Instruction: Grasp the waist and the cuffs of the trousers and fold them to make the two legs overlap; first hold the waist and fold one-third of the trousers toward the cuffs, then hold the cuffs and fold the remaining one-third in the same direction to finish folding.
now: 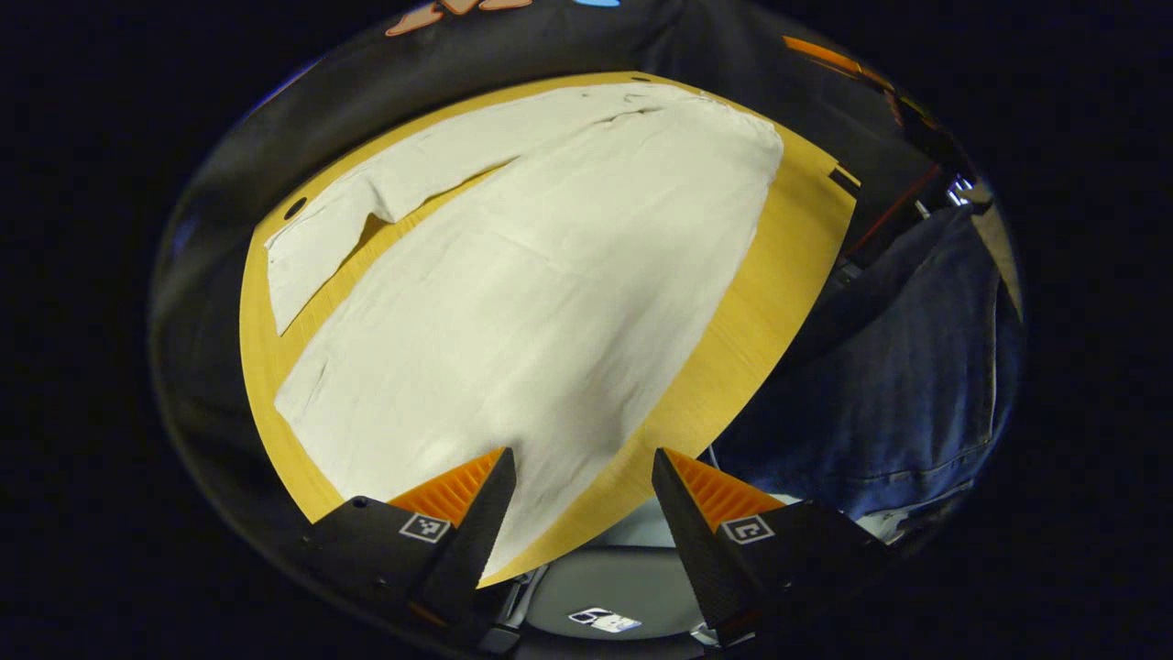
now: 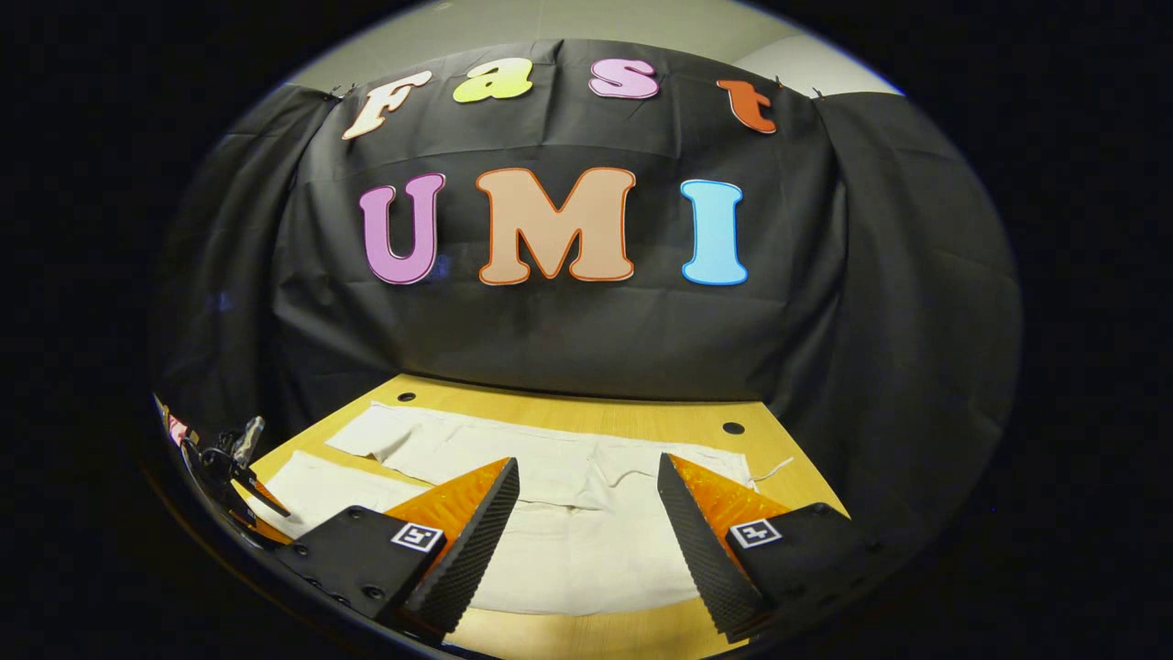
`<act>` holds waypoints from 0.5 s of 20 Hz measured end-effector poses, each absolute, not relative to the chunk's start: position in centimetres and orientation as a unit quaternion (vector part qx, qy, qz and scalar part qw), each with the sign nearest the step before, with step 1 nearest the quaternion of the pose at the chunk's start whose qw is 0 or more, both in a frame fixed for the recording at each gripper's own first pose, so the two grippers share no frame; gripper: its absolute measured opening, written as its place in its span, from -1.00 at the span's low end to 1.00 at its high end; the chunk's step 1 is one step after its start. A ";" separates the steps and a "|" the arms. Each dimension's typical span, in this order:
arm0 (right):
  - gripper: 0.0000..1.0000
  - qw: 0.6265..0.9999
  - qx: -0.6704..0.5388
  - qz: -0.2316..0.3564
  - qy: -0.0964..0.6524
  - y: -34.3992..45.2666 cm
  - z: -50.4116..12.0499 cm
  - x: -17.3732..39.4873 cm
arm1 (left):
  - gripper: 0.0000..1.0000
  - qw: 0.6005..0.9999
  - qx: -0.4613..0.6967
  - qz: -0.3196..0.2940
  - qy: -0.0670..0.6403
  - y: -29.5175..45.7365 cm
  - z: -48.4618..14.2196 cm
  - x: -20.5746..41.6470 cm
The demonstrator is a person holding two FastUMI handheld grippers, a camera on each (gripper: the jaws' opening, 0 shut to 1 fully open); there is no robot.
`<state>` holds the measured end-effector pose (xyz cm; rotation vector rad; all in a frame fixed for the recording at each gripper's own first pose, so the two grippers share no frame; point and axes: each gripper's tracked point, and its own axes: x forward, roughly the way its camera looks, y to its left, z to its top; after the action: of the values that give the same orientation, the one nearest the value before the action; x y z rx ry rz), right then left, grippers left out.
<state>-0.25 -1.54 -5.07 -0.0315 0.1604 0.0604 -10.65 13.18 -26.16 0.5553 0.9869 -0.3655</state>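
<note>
trousers (image 1: pixel 550 275): matt woven cloth | table (image 1: pixel 761 312): smooth wood

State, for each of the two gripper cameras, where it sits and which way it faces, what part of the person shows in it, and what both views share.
Left gripper view: rides the left gripper, above the near table edge, tilted down along the cream cloth trousers on the yellow wooden table; the person's blue denim trouser leg shows at right.
Right gripper view: rides the right gripper, low, facing level across the trousers toward the black cloth wall; the other gripper shows at far left.
Shared: trousers lying flat, table, open jaws.
</note>
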 end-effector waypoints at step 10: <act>0.95 0.995 -0.024 0.021 0.094 -2.6 -6.3 -0.2 | 0.64 0.779 0.306 -0.164 0.522 16.7 -28.4 -11.8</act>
<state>-0.16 -2.63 -6.26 -0.0488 0.1886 0.0411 -11.82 16.74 -28.40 0.6616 1.1286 -0.3550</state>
